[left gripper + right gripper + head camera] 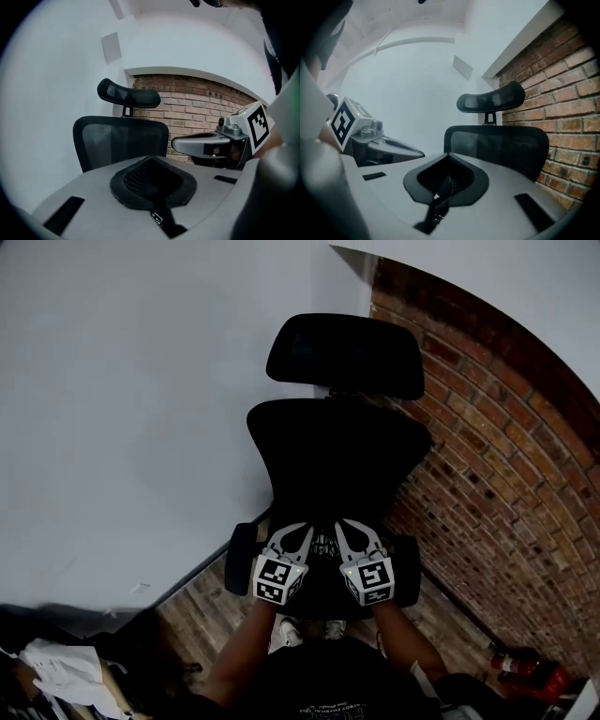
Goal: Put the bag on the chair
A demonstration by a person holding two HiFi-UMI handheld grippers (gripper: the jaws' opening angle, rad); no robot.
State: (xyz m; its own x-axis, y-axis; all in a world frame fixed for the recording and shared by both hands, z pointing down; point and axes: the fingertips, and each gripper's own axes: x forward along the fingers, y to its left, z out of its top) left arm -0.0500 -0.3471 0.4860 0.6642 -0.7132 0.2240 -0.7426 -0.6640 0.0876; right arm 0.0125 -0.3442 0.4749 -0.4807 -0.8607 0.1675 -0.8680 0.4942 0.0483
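Note:
A black office chair (337,451) with a headrest (345,354) stands against the wall, its backrest facing me. Both grippers hover side by side over its seat. My left gripper (302,532) and right gripper (345,529) are each shut on a black padded mesh strap of the bag. In the left gripper view the strap (151,183), with a small buckle, lies pinched in my left gripper (151,161). The right gripper view shows the same kind of strap (445,183) in my right gripper (449,161). The bag's body is lost against the dark seat.
A red brick wall (506,484) runs along the chair's right side and a white wall (141,409) along its left. Wooden floor (202,606) shows under the chair. A white cloth (61,671) lies at bottom left, a red object (530,667) at bottom right.

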